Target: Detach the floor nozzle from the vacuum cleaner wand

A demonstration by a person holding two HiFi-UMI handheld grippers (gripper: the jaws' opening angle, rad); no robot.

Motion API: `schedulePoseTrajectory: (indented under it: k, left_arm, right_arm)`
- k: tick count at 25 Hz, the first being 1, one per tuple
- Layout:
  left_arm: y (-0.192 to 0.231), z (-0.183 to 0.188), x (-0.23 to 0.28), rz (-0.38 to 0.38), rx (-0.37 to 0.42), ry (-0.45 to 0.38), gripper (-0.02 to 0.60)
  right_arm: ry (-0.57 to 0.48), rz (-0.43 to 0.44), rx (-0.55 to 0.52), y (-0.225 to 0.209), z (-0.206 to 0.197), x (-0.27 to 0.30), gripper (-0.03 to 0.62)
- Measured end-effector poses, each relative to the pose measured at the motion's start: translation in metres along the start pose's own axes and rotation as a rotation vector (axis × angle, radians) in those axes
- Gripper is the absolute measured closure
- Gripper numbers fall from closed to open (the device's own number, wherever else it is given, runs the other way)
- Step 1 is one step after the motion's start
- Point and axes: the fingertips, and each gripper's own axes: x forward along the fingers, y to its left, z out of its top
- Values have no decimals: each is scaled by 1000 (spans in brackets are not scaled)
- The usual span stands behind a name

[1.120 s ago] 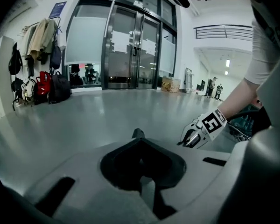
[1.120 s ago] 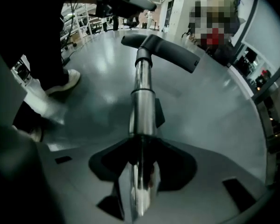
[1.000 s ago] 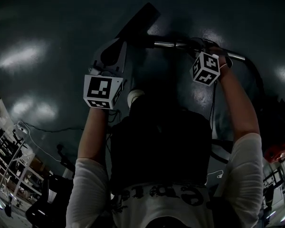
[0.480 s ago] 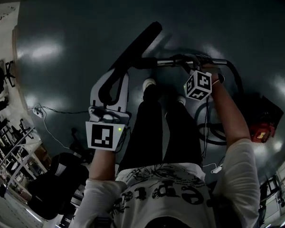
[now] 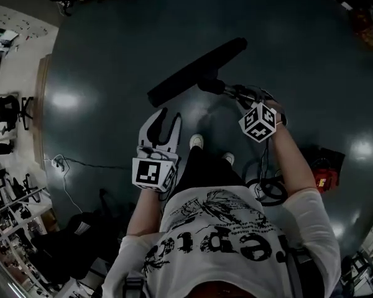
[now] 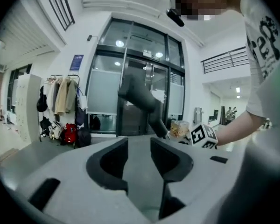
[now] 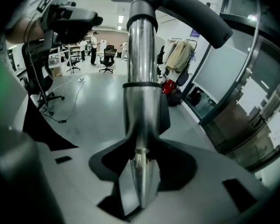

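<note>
The black floor nozzle sits on the end of the chrome wand, lifted off the floor. My right gripper is shut on the wand, and in the right gripper view the wand runs up from between the jaws to the nozzle. My left gripper hangs below the nozzle's near end, apart from it. Its jaws are opening with nothing between them. In the left gripper view the nozzle shows ahead in the air.
A red canister vacuum and its coiled hose lie on the dark floor at right. The person's shoes are under the grippers. Chairs and cables crowd the left. Glass doors and hung coats stand ahead.
Both grippers have risen as the person stood up, lifting wand and nozzle. My left gripper has come away from the nozzle's near end and its jaws have parted.
</note>
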Motion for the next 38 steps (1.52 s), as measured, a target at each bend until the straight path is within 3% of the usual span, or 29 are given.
schedulePoseTrajectory:
  k: [3,6,10,16,17,19,20,23,28,33,38]
  left_arm:
    - [-42,8,21,-145,-19,30,345]
    - [-75,40,39,-253,-69,-36,206]
    - [-87,103,38,-360,-201,-202,192]
    - [-91,153,32,-499,-455,-313,200]
    - [-94,158,30,-497,-445,-328,271]
    - [-102,158,29,-467,-351,-342,417]
    - [-108,153,30,-456,-286,-334,444]
    - [-128,130,35,-485,-164,-270,444]
    - [-132,133,28,-527,-155,-285,474]
    - [-151,159,16,-595,-72,-319,476]
    - [-163,175,2,-684,-23,-337,476]
  right_arm:
    - [-34,-44,-6,-7,28,-45,430]
    - [-62,-74,2,-4,53,-78,430]
    - [-90,-99,10,5,72,-103,430]
    - [-90,-122,-18,27,80,-119,430]
    - [-93,-125,-22,31,80,-121,430]
    - [-102,-129,-16,36,80,-124,430]
    - [-108,-130,-8,38,81,-126,430]
    - [-130,-136,9,40,88,-135,430]
    - [-150,-164,7,38,98,-148,430]
    - [-239,-185,17,32,108,-169,428]
    - [-397,-79,106,35,121,-175,425]
